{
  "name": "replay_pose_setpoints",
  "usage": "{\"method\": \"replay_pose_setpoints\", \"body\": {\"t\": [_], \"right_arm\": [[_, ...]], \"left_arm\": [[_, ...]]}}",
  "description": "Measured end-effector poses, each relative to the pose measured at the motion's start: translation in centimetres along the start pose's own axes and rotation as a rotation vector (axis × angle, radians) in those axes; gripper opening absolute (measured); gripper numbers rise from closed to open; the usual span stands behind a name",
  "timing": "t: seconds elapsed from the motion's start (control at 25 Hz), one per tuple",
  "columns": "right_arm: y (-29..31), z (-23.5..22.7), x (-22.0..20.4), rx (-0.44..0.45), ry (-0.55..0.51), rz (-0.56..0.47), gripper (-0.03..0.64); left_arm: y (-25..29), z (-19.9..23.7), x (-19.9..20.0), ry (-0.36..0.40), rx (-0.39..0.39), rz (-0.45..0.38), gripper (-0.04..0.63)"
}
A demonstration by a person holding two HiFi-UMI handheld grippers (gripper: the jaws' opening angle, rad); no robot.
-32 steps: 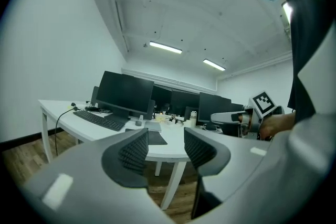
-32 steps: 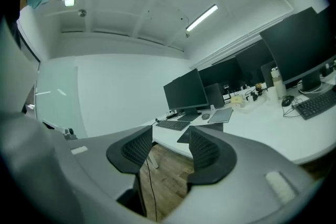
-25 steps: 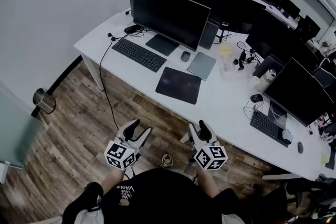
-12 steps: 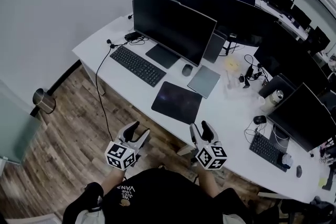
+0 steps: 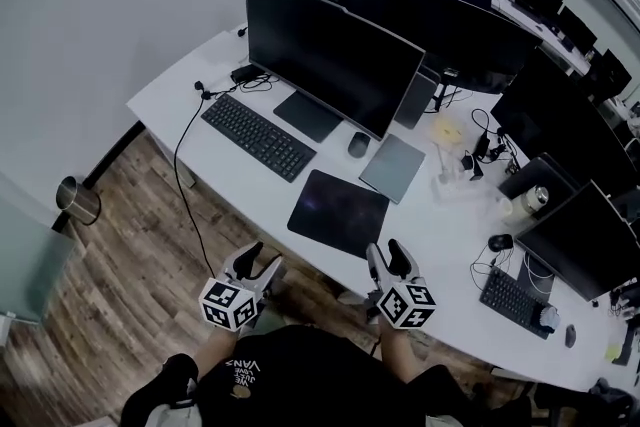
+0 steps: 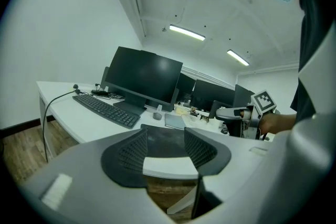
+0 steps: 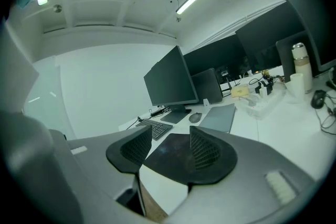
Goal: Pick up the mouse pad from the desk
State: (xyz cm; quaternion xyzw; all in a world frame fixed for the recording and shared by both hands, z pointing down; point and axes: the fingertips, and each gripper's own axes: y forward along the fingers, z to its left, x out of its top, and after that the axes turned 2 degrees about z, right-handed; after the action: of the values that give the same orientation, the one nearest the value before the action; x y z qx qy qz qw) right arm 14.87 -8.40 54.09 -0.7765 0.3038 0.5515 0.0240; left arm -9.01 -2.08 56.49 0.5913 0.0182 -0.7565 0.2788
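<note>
Dark mouse pad [image 5: 338, 213] noted flat on the white bench [image 5: 432, 227], close to its front edge, right of the keyboard [image 5: 259, 136] and nearer than the mouse [image 5: 358, 144]. A grey slab [image 5: 393, 168], possibly a tablet, is seen just beside it. Left tool [image 5: 261, 263] and right tool [image 5: 387, 258] are held short of the bench edge, jaws apart, nothing gripped; pad untouched

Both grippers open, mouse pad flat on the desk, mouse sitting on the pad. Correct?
No. The mouse sits off the mouse pad, on the bare desk beyond it, near the monitor; the head view shows the gap. The left gripper and right gripper are open and the pad lies flat.
</note>
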Motion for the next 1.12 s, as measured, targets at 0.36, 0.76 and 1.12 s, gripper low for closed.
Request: {"method": "replay_pose_setpoints", "body": {"t": [0.36,0.76,1.12], "right_arm": [[3.2,0.6,1.2,-0.167,0.045,-0.057,0.215],[3.8,2.2,0.4,-0.334,0.098,-0.127,0.215],[3.7,2.6,-2.4,-0.443,0.11,-0.099,0.215]], "left_arm": [[4.7,3.7,3.2,0.017,-0.19,0.077,0.196],[6.9,7.2,3.9,0.06,-0.357,0.178,0.196],[8.5,8.4,3.5,0.088,-0.46,0.237,0.196]]}}
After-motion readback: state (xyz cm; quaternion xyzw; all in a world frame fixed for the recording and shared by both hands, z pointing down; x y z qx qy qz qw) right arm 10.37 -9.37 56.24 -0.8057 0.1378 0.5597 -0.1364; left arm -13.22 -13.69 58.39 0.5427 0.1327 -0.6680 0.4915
